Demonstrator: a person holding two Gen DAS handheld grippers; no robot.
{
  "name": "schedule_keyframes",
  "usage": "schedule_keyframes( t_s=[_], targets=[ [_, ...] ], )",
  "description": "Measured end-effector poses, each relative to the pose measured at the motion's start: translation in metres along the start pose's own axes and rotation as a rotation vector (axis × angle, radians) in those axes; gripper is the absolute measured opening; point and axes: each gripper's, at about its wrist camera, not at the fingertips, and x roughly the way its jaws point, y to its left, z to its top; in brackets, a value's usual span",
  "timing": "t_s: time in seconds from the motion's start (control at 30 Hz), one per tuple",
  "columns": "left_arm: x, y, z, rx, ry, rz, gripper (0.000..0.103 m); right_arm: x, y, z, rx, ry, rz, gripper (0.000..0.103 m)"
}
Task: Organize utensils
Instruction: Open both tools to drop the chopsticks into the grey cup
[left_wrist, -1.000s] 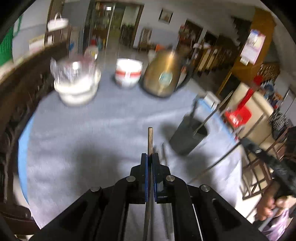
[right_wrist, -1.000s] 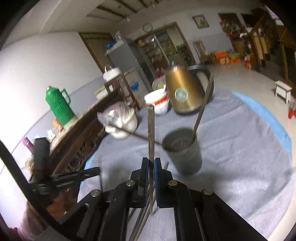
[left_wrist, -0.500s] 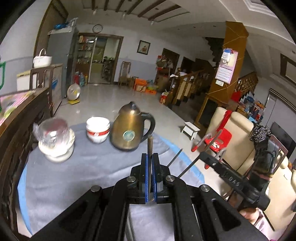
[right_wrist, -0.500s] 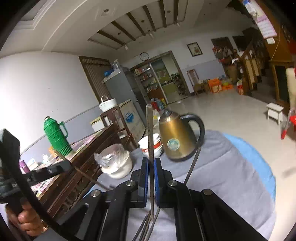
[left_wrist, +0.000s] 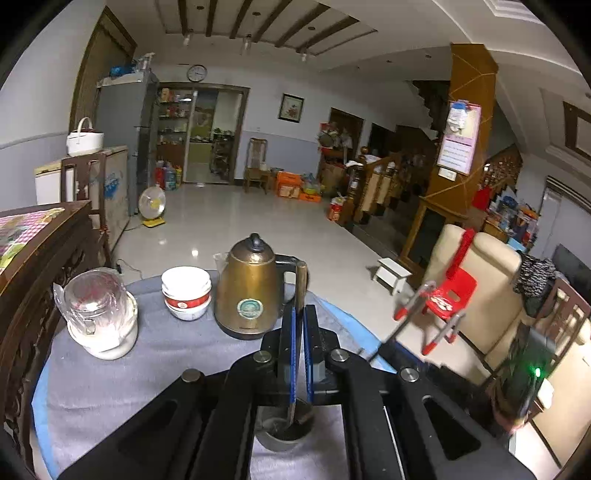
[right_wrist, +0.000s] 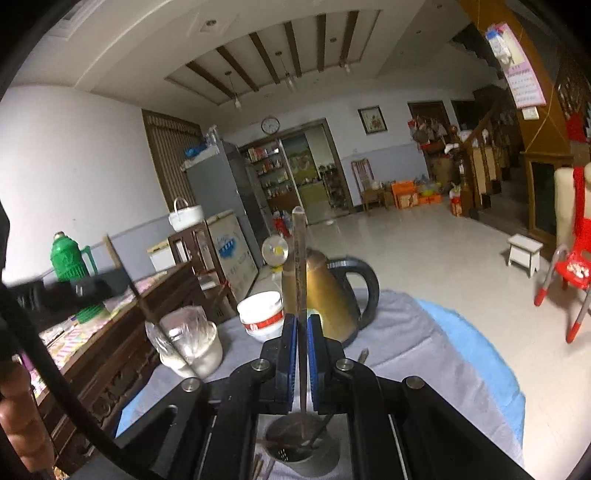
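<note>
My left gripper (left_wrist: 298, 325) is shut on a thin metal utensil handle (left_wrist: 300, 288) that stands upright, its lower end down in the dark grey holder cup (left_wrist: 284, 432) under the gripper. My right gripper (right_wrist: 302, 332) is shut on another long metal utensil (right_wrist: 300, 258), also upright, with its lower end inside the same holder cup (right_wrist: 303, 450), which holds other utensils. Both grippers sit right above the cup on the grey tablecloth (left_wrist: 110, 387).
A brass kettle (left_wrist: 249, 288), stacked white bowls with red bands (left_wrist: 186, 291) and a wrapped white jar (left_wrist: 98, 317) stand at the table's far side. A dark wooden cabinet (left_wrist: 33, 266) is on the left. A red chair (left_wrist: 448, 291) is off the right edge.
Both grippers have tilted from looking down at the table to level and moved over the holder cup, lowering the ends of their utensils into it.
</note>
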Motion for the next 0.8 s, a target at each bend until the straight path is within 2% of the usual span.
schedule_keyframes(
  t_s=[0.13, 0.33, 0.53, 0.6, 0.67, 0.77, 0.8],
  targets=[
    [0.02, 0.008, -0.011, -0.023, 0.021, 0.032, 0.004, 0.016, -0.008, -0.018, 0.015, 0.063, -0.001, 0.006],
    [0.053, 0.025, -0.036, -0.06, 0.176, 0.033, 0.004, 0.026, -0.008, -0.039, 0.014, 0.14, 0.009, 0.006],
    [0.045, 0.027, -0.038, -0.042, 0.212, 0.013, 0.006, 0.027, -0.006, -0.045, 0.053, 0.191, 0.05, 0.008],
    [0.034, 0.025, -0.038, -0.02, 0.197, 0.02, 0.016, 0.028, -0.008, -0.047, 0.077, 0.221, 0.071, 0.009],
    [0.02, 0.025, -0.041, -0.005, 0.175, 0.025, 0.044, 0.024, -0.009, -0.05, 0.092, 0.228, 0.082, 0.009],
    [-0.008, 0.028, -0.046, 0.023, 0.112, 0.048, 0.05, 0.013, -0.014, -0.053, 0.119, 0.215, 0.091, 0.015],
    [-0.021, 0.029, -0.051, 0.037, 0.091, 0.062, 0.053, 0.007, -0.016, -0.054, 0.127, 0.204, 0.093, 0.022]
  ],
)
